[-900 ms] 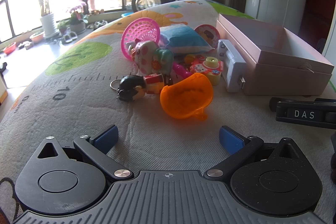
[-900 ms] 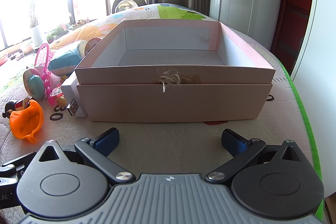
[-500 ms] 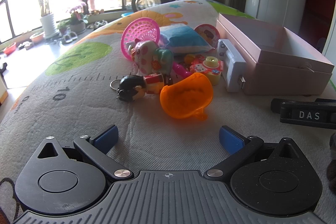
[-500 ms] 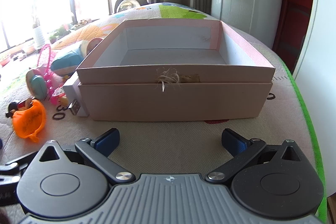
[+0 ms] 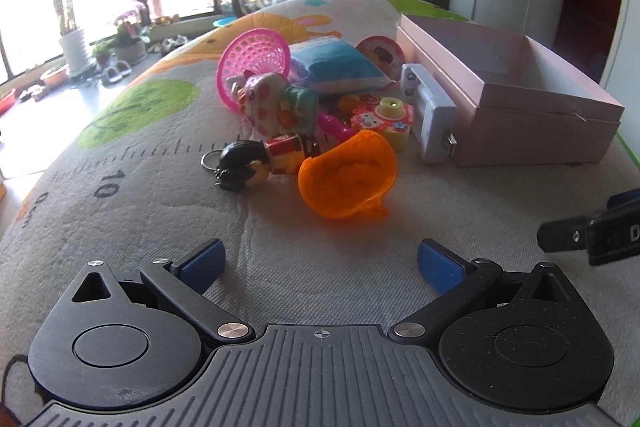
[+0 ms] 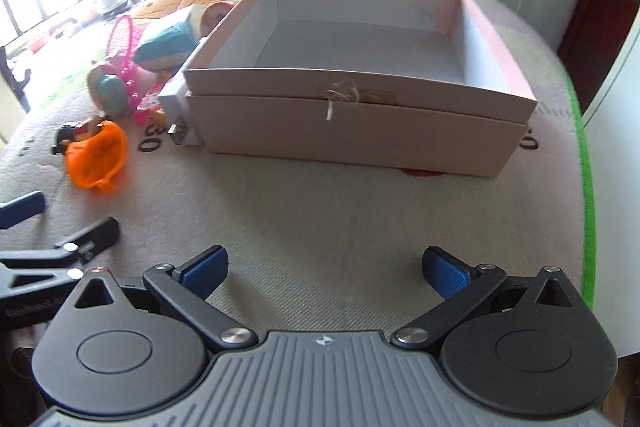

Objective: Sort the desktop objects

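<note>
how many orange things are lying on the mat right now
1: the orange scoop lies at the near edge of the toy pile, beside the doll keychain, left of the pink box. Others may be hidden inside the pile.

A padded mat [image 5: 280,267] printed with numbers and coloured shapes carried everything. On its right lay an open pink box [image 6: 360,131], a white charger [image 5: 430,123] against its left side. Left of that, a toy heap: orange scoop [image 5: 348,179] nearest, doll keychain [image 5: 256,163], pink basket [image 5: 252,59] and blue pouch [image 5: 336,67] farther back.
</note>
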The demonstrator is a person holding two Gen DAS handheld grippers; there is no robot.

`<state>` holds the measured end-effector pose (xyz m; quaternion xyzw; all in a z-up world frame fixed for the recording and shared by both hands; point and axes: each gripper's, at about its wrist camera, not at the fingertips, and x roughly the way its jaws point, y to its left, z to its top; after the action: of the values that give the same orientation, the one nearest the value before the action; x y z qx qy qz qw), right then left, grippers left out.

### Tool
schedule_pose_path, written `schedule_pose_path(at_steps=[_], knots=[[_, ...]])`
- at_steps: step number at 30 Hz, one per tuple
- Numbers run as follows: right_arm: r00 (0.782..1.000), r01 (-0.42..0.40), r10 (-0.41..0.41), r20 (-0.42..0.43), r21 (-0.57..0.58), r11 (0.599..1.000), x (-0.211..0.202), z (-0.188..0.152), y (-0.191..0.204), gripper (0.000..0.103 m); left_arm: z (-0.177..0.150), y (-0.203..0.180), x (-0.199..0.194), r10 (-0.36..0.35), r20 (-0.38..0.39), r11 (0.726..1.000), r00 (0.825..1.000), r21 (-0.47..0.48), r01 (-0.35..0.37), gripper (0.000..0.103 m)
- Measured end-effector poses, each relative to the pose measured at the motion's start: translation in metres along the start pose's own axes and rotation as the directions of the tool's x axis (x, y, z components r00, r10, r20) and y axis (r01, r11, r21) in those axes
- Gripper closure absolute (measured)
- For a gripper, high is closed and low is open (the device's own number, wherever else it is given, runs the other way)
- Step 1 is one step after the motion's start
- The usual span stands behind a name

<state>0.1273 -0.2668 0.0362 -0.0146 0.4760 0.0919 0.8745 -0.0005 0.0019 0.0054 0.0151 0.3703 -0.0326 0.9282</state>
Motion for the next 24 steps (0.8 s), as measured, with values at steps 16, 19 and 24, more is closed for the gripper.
schedule_pose_path(at_steps=[16, 19, 24], knots=[[0.995, -0.093, 0.087, 0.054, 0.123, 0.988, 0.034, 0.253, 0.012, 0.014, 0.037, 0.073, -0.016, -0.012, 0.281, 0.977, 0.960, -0.201, 0.071, 0.000], [0.998, 0.007, 0.005, -0.067, 0.190, 0.982, 0.105, 0.272, -0.013, 0.038, 0.031, 0.083, -0.015, -0.023, 0.270, 0.970, 0.963, -0.228, 0.087, 0.000], [0.979, -0.025, 0.091, -0.184, 0.333, 0.943, 0.163, 0.274, -0.033, 0.051, 0.029, 0.097, -0.021, -0.027, 0.301, 0.953, 0.953, -0.280, 0.115, 0.000]])
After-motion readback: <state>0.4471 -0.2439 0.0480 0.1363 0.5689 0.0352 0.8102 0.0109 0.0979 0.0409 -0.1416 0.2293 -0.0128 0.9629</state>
